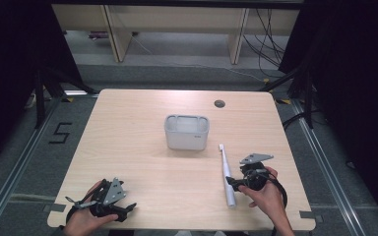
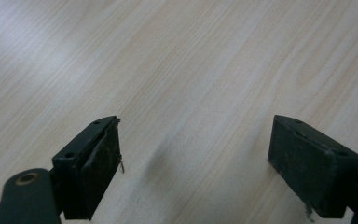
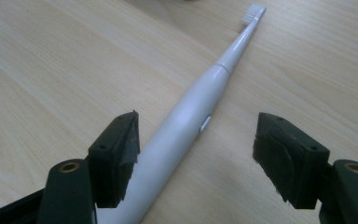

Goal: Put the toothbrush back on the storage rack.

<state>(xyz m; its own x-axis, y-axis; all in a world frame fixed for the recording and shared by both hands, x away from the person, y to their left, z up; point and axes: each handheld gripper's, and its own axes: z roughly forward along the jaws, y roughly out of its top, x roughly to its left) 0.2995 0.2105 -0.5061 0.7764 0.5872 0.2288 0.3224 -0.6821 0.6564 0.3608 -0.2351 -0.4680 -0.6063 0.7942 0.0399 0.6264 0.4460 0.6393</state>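
Observation:
A white electric toothbrush (image 1: 226, 174) lies flat on the wooden table (image 1: 138, 147), right of centre, its bristle head pointing away from me. My right gripper (image 1: 232, 183) is down at the thick handle end. In the right gripper view the handle (image 3: 186, 126) runs between the open jaws (image 3: 198, 140); it lies close against the left pad, and the right pad stands well clear of it. My left gripper (image 1: 126, 210) rests near the front left edge, held in a hand. Its jaws (image 2: 193, 154) are wide open over bare wood.
A light grey rectangular holder (image 1: 187, 132) with open compartments stands at the table's centre, beyond the toothbrush head. A round cable hole (image 1: 219, 103) sits near the far edge. Cables and furniture legs lie on the floor behind the table.

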